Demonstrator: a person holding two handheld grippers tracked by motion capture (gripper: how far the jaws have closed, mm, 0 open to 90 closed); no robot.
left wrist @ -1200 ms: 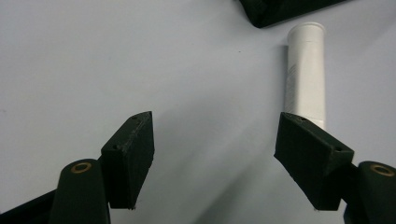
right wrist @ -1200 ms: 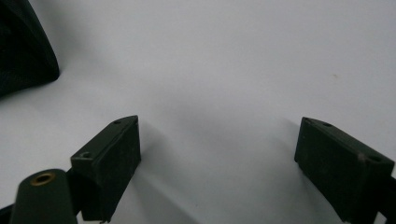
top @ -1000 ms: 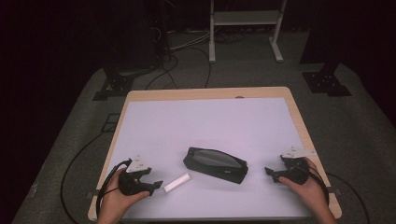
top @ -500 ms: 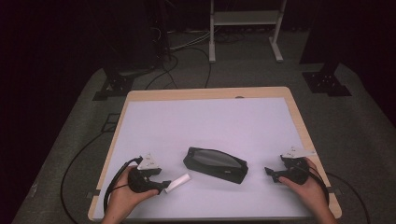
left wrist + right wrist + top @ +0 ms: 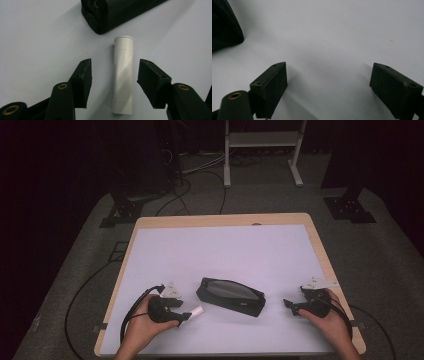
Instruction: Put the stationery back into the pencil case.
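Two tongs are resting low over the white surface (image 5: 220, 250), one in each of the person's hands. The left tongs (image 5: 113, 82) are sitting near the front left corner, and a white tube (image 5: 123, 75) is lying flat between their jaws. The jaws have just been closing in on it, yet a gap is showing on either side of the tube, wider on one side than the other, so the pads are not pressing on it. In the left gripper view the tube is running lengthwise along the jaws, its flared, rimmed end pointing away toward a black pouch (image 5: 117, 12) and stopping just short of the pouch's near end without touching it.

In the high view the tube (image 5: 195, 312) is poking out from the left tongs (image 5: 186, 316), and the black pouch (image 5: 231, 296) is lying aslant near the front middle of the surface, between the two hands. The right tongs (image 5: 290, 306) are sitting well apart from the pouch near the front right edge, pointing toward it. In the right gripper view their jaws are spread wide over bare surface, with a corner of the pouch (image 5: 224, 25) off to one side.
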